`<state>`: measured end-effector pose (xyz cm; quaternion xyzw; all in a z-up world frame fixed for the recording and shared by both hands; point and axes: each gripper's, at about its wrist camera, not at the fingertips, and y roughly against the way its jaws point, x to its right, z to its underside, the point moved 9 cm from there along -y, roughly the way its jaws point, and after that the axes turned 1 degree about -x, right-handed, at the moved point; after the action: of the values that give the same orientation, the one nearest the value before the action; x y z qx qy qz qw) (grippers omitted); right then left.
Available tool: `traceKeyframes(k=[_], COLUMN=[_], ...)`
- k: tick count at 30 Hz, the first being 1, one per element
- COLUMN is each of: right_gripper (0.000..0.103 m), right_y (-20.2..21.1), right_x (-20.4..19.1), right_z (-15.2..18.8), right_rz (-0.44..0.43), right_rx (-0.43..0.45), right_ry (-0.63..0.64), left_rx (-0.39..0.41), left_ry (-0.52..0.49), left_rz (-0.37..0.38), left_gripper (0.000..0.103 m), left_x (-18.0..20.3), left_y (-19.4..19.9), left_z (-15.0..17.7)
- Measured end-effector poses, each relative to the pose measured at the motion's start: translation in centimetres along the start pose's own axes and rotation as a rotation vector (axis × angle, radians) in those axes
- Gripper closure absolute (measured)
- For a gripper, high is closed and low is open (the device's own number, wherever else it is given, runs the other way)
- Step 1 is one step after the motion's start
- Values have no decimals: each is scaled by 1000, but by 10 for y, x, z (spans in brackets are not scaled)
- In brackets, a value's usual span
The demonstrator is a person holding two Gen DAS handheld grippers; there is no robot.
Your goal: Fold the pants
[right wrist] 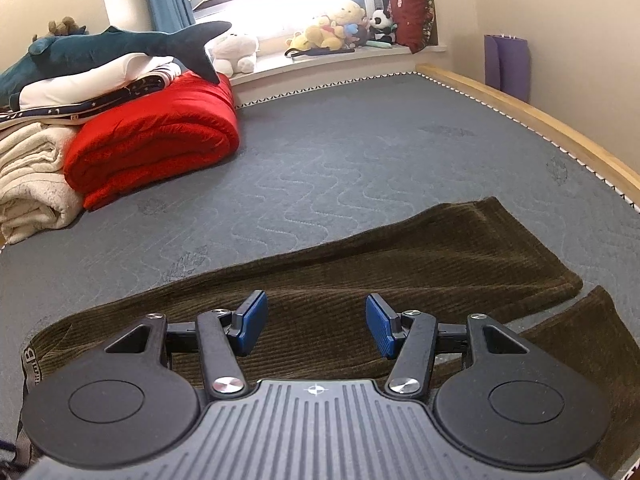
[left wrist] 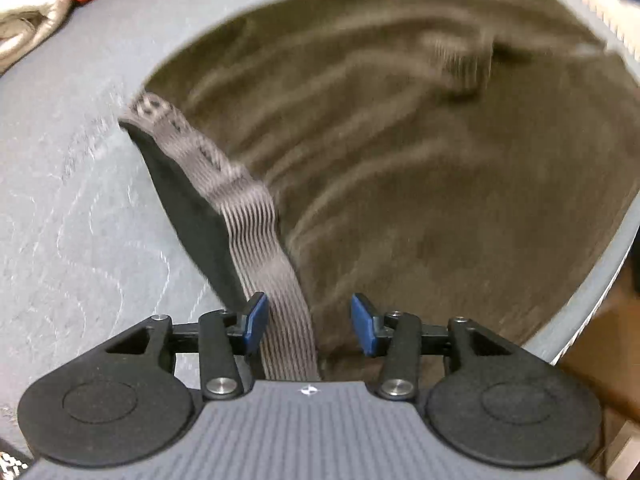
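Brown corduroy pants lay spread across the lower half of the right wrist view on the grey quilted mattress, the legs running toward the right edge, one leg end visible at lower right, slightly apart from the other. In the left wrist view the grey elastic waistband rose from middle left down to between the blue pads, standing up off the mattress, with dark lining showing beside it. The left gripper stood with its jaws apart; the band passed beside the left pad but well clear of the right one, so nothing was clamped. The picture was blurred, and whether that pad touched the band could not be told. The right gripper hovered over the upper part of the pants, jaws apart, holding nothing. A red folded blanket, cream towels and a plush shark sat at upper left, well apart from the work. Judgement: early stage, pants laid out, first fold not yet made. Next move likely calls for closing on the waistband edge and securing a second point, then carrying one leg over the other with the seams aligned.
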<state>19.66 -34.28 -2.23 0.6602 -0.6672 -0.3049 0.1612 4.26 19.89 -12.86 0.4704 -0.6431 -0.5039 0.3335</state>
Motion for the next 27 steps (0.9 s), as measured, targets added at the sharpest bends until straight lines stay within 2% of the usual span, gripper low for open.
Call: traceKeyframes(k=[7, 12, 14, 18, 19, 21, 23, 25, 27], right_gripper=[46, 46, 48, 58, 60, 70, 79, 86, 88], right_y=[-3, -1, 1, 4, 6, 8, 9, 9, 9], right_x=[2, 1, 0, -1, 0, 1, 1, 1, 0], right_z=[0, -2, -3, -6, -7, -11, -13, -14, -16], right_rz=[20, 30, 29, 27, 26, 22, 17, 9, 4], right_rx=[10, 29, 35, 55, 62, 80, 88, 91, 100], right_ry=[18, 21, 27, 31, 29, 22, 13, 6, 8], left_rx=[120, 277, 349, 414, 420, 439, 449, 438, 404], left_ry=[58, 117, 133, 142, 149, 171, 184, 180, 175], left_rz=[-35, -39, -65, -142, -140, -127, -105, -99, -125], left_gripper=[51, 51, 51, 51, 51, 52, 58, 97, 100], left_x=[-3, -11, -13, -18, -18, -19, -18, -18, -21], left_y=[12, 27, 36, 43, 44, 46, 47, 46, 40], left_z=[-40, -69, -77, -89, -93, -100, -108, -114, -118])
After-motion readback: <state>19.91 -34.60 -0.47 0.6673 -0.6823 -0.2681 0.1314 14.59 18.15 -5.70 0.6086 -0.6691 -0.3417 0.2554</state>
